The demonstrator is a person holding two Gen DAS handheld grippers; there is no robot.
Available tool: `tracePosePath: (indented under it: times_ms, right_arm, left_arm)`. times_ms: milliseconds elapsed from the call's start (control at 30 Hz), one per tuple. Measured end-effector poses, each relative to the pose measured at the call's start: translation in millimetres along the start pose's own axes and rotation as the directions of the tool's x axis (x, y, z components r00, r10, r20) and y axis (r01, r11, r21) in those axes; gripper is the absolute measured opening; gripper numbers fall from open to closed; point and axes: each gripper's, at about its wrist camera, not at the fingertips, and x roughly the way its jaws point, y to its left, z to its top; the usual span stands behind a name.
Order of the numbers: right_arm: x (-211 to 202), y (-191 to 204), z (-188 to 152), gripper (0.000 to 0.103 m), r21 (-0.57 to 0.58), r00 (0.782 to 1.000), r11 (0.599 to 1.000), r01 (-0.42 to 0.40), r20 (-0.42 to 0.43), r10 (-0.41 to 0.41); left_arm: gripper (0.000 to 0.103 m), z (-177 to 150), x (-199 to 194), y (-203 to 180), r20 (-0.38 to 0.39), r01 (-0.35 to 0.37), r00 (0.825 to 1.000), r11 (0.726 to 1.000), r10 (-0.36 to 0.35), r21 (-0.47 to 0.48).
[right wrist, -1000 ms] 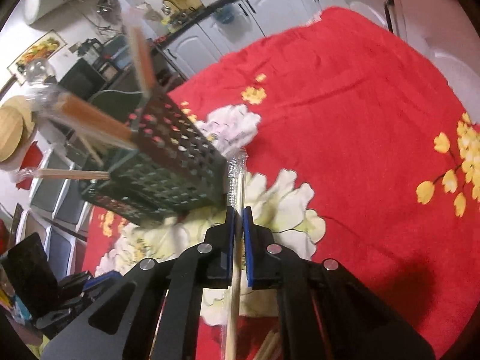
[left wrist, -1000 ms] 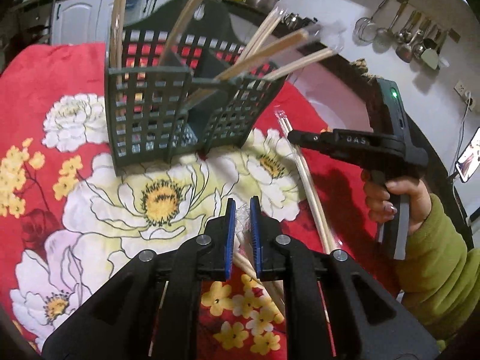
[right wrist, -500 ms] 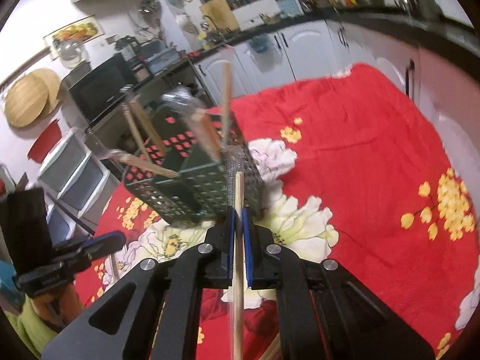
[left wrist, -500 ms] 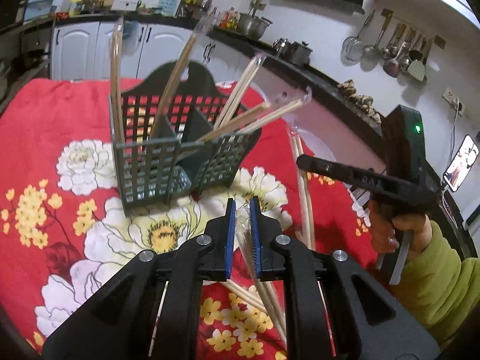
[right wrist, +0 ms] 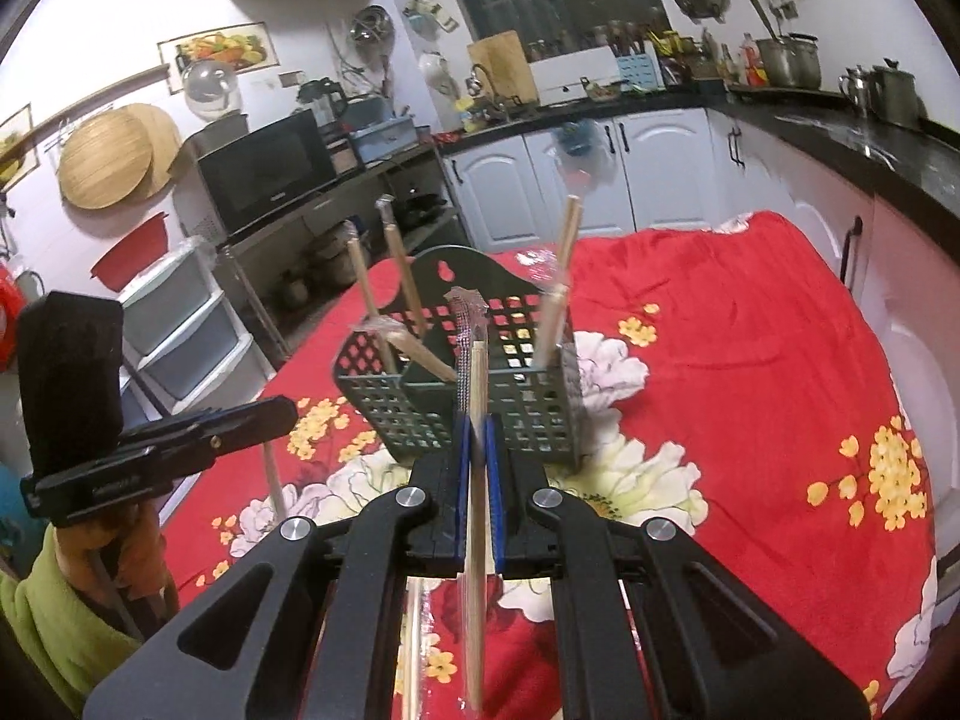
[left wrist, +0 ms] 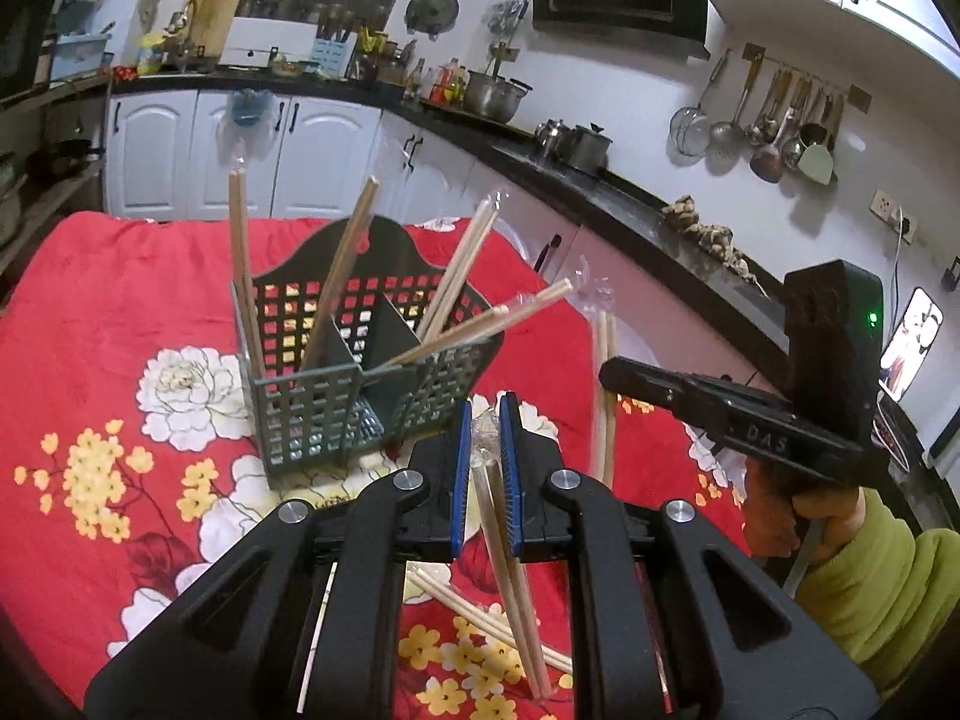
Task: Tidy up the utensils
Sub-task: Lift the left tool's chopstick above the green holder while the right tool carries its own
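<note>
Red cloth with big white and yellow flowers covers the worktop, and a dark green basket full of holes stands on it with several wooden chopsticks leaning out of its two parts. The left gripper is closed on a wrapped pair of chopsticks just in front of the basket, with loose chopsticks lying on the cloth under it. The right gripper is shut tight on another wrapped pair that points up toward the basket, close to its front wall.
</note>
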Motion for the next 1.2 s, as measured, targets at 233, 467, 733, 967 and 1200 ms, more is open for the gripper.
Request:
tracePosePath:
  times_ms: [233, 467, 733, 967, 1200]
  right_arm:
    - [-2, 16, 6, 0.006, -0.050, 0.999, 0.999, 0.002, 0.040, 0.000]
    - [-6, 30, 15, 0.006, -0.093, 0.996, 0.996, 0.003, 0.086, 0.005]
    - [-14, 39, 25, 0.006, -0.120, 0.990, 0.993, 0.013, 0.144, 0.004]
    - [-21, 34, 34, 0.006, -0.090, 0.983, 0.996, 0.016, 0.183, 0.001]
    - [-32, 31, 43, 0.006, -0.081, 0.972, 0.995, 0.051, 0.232, -0.031]
  left_arm:
    - [0.006, 8, -13, 3, 0.032, -0.017, 0.999, 1.000, 0.017, 0.005]
    - [0.006, 18, -26, 5, 0.070, -0.026, 0.997, 1.000, 0.025, 0.009]
    - [0.006, 30, -39, 1, 0.121, -0.023, 0.992, 1.000, 0.022, 0.010]
    - [0.006, 42, -45, -4, 0.153, -0.023, 0.988, 0.999, 0.019, 0.026]
    - [0.006, 56, -51, -15, 0.186, -0.010, 0.983, 0.999, 0.001, 0.050]
